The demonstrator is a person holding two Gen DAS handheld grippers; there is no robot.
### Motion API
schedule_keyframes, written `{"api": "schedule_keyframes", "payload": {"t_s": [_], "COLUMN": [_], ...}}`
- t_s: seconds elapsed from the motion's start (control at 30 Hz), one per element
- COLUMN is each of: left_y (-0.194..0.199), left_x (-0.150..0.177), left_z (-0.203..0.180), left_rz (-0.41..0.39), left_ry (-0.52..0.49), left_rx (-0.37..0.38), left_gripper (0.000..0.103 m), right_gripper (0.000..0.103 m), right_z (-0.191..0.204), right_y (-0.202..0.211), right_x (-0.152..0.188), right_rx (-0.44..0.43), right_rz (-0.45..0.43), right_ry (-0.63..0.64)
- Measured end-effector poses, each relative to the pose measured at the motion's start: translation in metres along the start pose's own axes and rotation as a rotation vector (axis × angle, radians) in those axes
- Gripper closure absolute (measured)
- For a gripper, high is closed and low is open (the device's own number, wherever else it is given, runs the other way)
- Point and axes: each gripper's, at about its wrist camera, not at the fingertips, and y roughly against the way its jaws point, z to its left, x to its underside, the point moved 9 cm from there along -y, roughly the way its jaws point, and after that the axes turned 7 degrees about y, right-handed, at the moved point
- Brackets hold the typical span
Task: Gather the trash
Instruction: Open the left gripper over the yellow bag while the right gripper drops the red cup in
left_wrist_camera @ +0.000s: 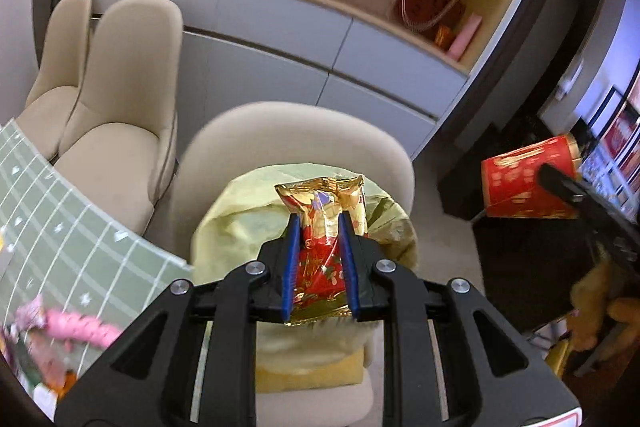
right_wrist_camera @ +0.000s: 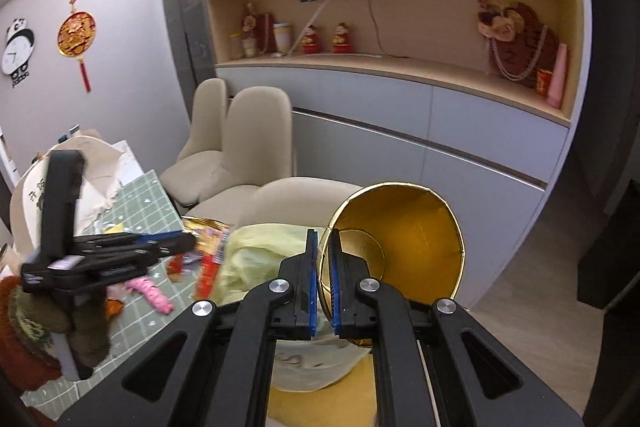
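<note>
The left gripper (left_wrist_camera: pixel 319 223) is clamped on a red and gold snack wrapper (left_wrist_camera: pixel 324 211), its blue pads pressing both sides of the packet, which stands upright between them. The wrapper is held above a pale yellow bag (left_wrist_camera: pixel 244 227) that sits on the seat of a beige chair (left_wrist_camera: pixel 296 131). The right gripper (right_wrist_camera: pixel 324 239) has its fingers drawn together on the rim of a round paper cup (right_wrist_camera: pixel 404 227), gold inside and red with gold print outside; the cup lies tilted with its open mouth facing the camera. In the right wrist view the cup is just right of the yellow bag, and the left gripper with its wrapper appears blurred at the left. A table with a green grid-patterned cover (left_wrist_camera: pixel 72 227) stands left of the chair, carrying a pink wrapper (left_wrist_camera: pixel 80 327) and other blurred scraps. Two more beige chairs (left_wrist_camera: pixel 120 107) stand by a grey cabinet (left_wrist_camera: pixel 280 39) below wooden shelves.
</note>
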Motion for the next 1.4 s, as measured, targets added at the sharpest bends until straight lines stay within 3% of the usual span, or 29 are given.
{"api": "schedule_keyframes", "payload": {"t_s": [0.23, 0.4, 0.5, 0.7, 0.9, 0.97, 1.4], "left_y": [-0.086, -0.120, -0.118, -0.082, -0.020, -0.007, 0.027], "left_x": [0.006, 0.054, 0.068, 0.041, 0.004, -0.003, 0.036], "left_z": [-0.014, -0.015, -0.017, -0.007, 0.016, 0.023, 0.058], "left_rz": [0.125, 0.397, 0.434, 0.292, 0.017, -0.039, -0.029], "left_ry": [-0.064, -0.081, -0.075, -0.027, 0.043, 0.047, 0.167], "left_rx": [-0.078, -0.051, -0.025, -0.006, -0.067, -0.112, -0.217], "left_gripper": [0.085, 0.084, 0.078, 0.057, 0.052, 0.051, 0.051], "right_gripper": [0.096, 0.096, 0.096, 0.096, 0.096, 0.096, 0.095], "right_z": [-0.035, -0.052, -0.053, -0.037, -0.003, 0.011, 0.076], "right_y": [-0.028, -0.044, -0.056, -0.071, -0.082, -0.087, -0.129], "right_x": [0.005, 0.008, 0.006, 0.002, 0.009, 0.015, 0.012], "right_rx": [0.010, 0.003, -0.016, -0.061, -0.122, -0.155, -0.321], "right_rz": [0.021, 0.034, 0.043, 0.048, 0.079, 0.095, 0.174], "right_ry": [-0.043, -0.083, -0.093, -0.077, -0.046, -0.034, 0.047]}}
